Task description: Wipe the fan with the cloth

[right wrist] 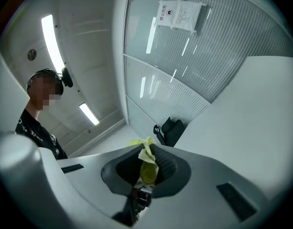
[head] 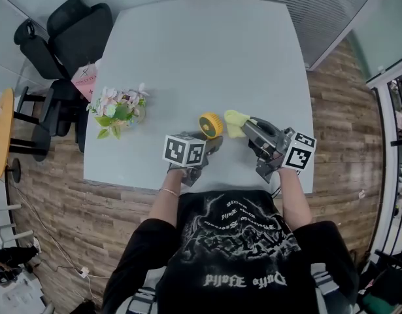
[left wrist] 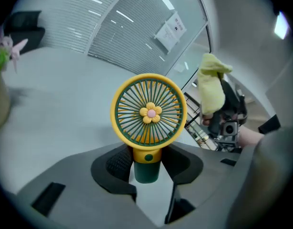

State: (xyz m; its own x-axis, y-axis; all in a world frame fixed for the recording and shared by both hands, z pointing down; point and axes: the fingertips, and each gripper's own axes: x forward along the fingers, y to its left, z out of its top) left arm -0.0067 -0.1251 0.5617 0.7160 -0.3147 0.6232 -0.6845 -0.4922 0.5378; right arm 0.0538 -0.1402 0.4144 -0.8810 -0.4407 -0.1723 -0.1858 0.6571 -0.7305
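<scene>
A small yellow and green hand fan (head: 211, 124) (left wrist: 148, 113) with a pink and yellow flower at its hub stands up from my left gripper (head: 214, 144) (left wrist: 147, 168), whose jaws are shut on its dark green handle. My right gripper (head: 248, 127) (right wrist: 147, 168) is shut on a yellow-green cloth (head: 234, 122) (right wrist: 147, 165) (left wrist: 211, 87). In the head view the cloth hangs just right of the fan's round grille, close to it; whether they touch is not clear. Both grippers are over the near part of the pale table (head: 207, 57).
A vase of pink and white flowers (head: 119, 110) stands on the table left of the fan. Black office chairs (head: 63, 38) sit beyond the table's left edge. A glass partition with blinds (left wrist: 136, 27) runs behind the table. The table's near edge (head: 155, 187) lies just below the grippers.
</scene>
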